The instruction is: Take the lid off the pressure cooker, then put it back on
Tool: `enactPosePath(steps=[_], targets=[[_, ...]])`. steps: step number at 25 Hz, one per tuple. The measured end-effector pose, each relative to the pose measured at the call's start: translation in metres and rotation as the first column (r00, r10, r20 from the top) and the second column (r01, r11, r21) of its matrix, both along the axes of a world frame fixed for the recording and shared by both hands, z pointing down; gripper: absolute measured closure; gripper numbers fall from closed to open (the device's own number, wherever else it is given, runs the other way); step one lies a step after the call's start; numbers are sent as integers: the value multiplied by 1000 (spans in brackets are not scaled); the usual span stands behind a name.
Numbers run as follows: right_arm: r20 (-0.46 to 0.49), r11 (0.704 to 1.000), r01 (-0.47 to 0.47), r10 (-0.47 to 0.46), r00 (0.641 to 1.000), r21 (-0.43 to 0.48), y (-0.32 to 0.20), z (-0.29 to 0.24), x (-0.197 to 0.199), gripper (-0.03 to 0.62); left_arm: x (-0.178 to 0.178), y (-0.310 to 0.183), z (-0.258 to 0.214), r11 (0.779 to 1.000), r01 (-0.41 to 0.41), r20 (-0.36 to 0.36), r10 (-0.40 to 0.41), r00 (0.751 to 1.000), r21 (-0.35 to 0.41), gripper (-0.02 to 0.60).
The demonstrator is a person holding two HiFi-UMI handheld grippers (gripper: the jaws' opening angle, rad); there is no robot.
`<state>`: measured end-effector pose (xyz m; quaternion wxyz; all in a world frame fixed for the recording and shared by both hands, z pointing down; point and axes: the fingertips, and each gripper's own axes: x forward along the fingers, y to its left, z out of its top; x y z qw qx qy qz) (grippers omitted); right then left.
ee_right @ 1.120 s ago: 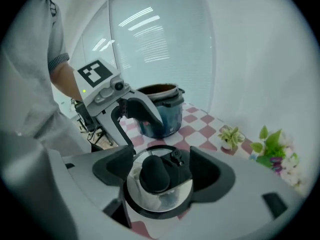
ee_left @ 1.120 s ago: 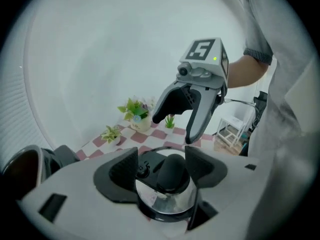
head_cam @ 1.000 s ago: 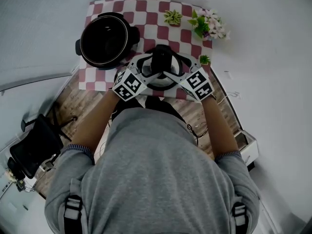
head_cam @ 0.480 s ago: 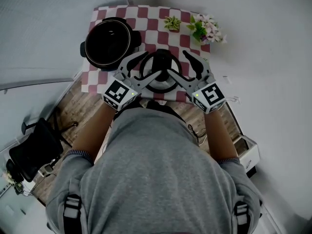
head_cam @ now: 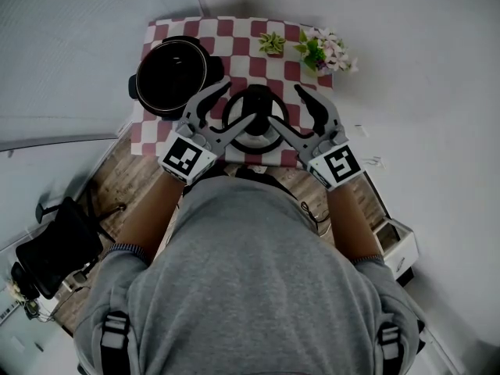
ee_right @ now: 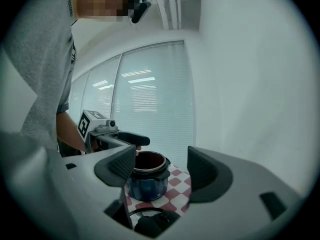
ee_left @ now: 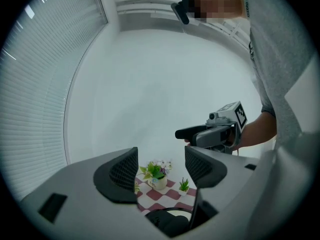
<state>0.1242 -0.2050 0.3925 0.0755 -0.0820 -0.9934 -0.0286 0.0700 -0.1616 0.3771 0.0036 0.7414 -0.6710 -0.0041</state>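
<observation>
Jaws on left gripper [ee_left: 161, 170] and right gripper [ee_right: 161, 166] gape wide, nothing between them, hovering above lid [head_cam: 251, 136] lying by checked cloth's [head_cam: 234, 30] front edge; removal looks done, next regrip lid, carry to open pressure cooker [head_cam: 170, 75] at back-left corner, inside dark, seemingly empty.

We stand in a bare, office-like room: window blinds [ee_right: 150, 99] beyond our right gripper [ee_right: 161, 165], a black chair [head_cam: 58, 248] behind our left gripper [head_cam: 234, 104].
</observation>
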Motion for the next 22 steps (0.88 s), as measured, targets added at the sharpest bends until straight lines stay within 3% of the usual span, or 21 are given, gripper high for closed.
enactPosePath(steps=[6,16,22], targets=[[12,1000,-4,4,1000,7,-4,-6,3,250,-7,2,-17,997,52,14,-53,999,60,265],[33,1000,-3,3,999,11,-10,-20,9,246,-5,1,-26,996,64,59,-68,996,67,264],[11,1000,20,-20,1000,2,-11,-14,10,204,-2,0,-18,997,57,70,-61,996,48,265]])
